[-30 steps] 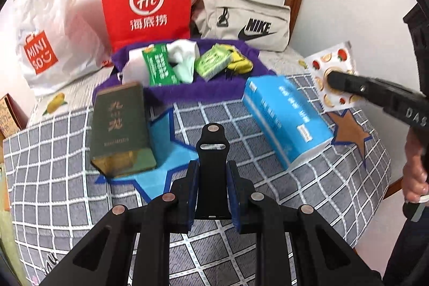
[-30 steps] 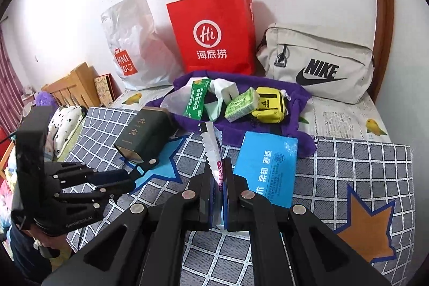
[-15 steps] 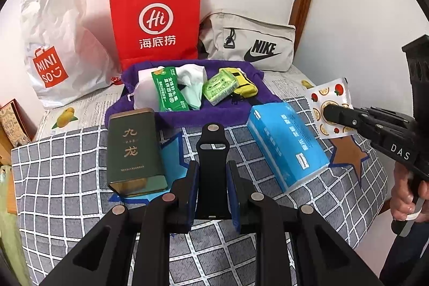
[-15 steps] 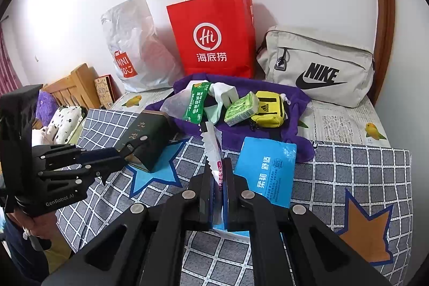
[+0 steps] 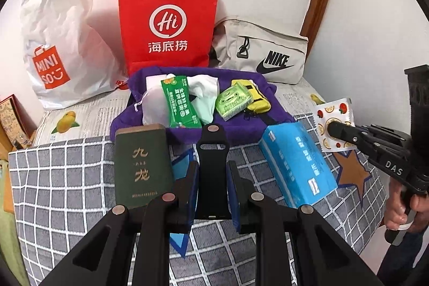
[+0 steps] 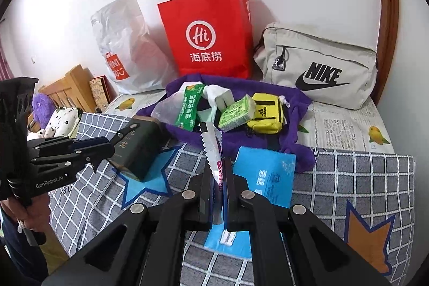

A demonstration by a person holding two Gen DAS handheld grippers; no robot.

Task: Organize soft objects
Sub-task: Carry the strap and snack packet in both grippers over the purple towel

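The fruit-printed sachet (image 5: 333, 109) is a flat white packet with orange slices and red fruit on it and a saw-toothed edge; from the right wrist view it shows edge-on (image 6: 211, 149), standing up between the pads. The right gripper (image 6: 217, 178) is clamped on that sachet, holding it in the air above the blue tissue pack (image 6: 264, 178) on the grey checked blanket (image 6: 348, 173). The left gripper (image 5: 213, 178) is closed on a black strap-like piece (image 5: 213, 151), which stands upright between its blue-lined pads, just beside the dark green tin (image 5: 139, 165) that lies on a blue star patch (image 6: 150, 178).

Beyond both grippers, well apart from the sachet, a purple fleece cloth (image 5: 187, 133) holds a green sachet (image 5: 179, 103), a light green tissue pack (image 5: 233, 102), a yellow Adidas pouch (image 6: 266, 111) and white drawstring bags (image 5: 154, 101). Against the wall stand a red Haidilao paper bag (image 5: 167, 23), a white Miniso bag (image 5: 59, 44) and a beige Nike bag (image 6: 319, 66)
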